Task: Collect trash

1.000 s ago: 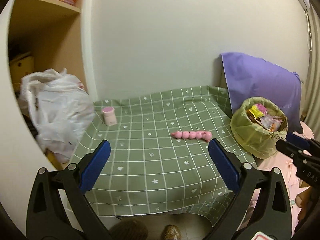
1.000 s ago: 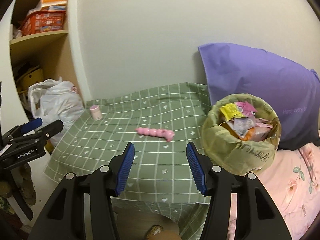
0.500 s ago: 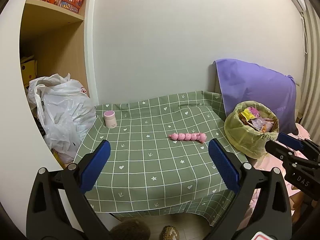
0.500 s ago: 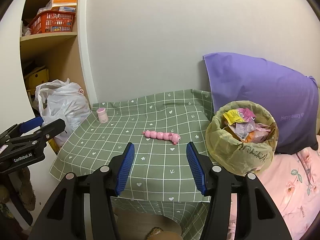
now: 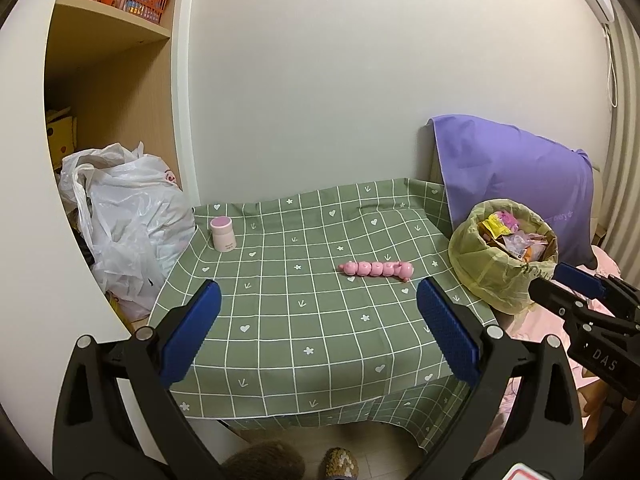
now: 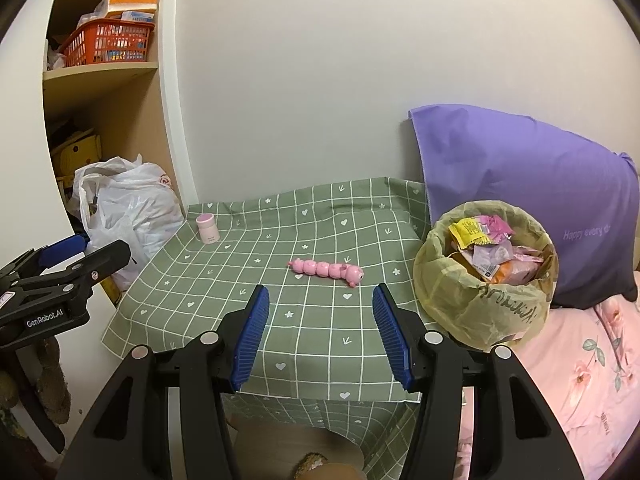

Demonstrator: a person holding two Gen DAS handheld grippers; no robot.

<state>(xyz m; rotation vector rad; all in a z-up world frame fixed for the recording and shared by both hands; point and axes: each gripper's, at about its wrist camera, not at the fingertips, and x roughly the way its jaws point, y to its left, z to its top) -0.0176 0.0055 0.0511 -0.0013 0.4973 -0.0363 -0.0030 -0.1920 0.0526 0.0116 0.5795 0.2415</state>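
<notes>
Fingers on both grippers stand spread and empty: the left gripper and the right gripper hang off the near edge of the table, gripping nothing. What counts as trash is a judgement; the likeliest holder is the trash bin, lined with a yellow-green bag and heaped with wrappers up to its rim. In the right wrist view it sits at about 3 o'clock from the table's middle, just beside the table's right edge, apparently resting on the pink bed in front of the purple pillow.

On the green checked cloth lie only a pink caterpillar toy, near centre, and a small pink-capped jar at roughly 10 o'clock, upright near the far left corner. Further out at 9 o'clock a white plastic bag slumps beside the shelf unit, with an orange basket on a shelf above.

Risks, as I judge them: the liner looks soft and the load is piled high, so a pinch on one side of the rim could tip the bin on the yielding bedding and spill wrappers. The toy or jar could also be mistaken for rubbish. The right gripper's fingers look narrower set than the bin, so only the liner edge could be taken.
</notes>
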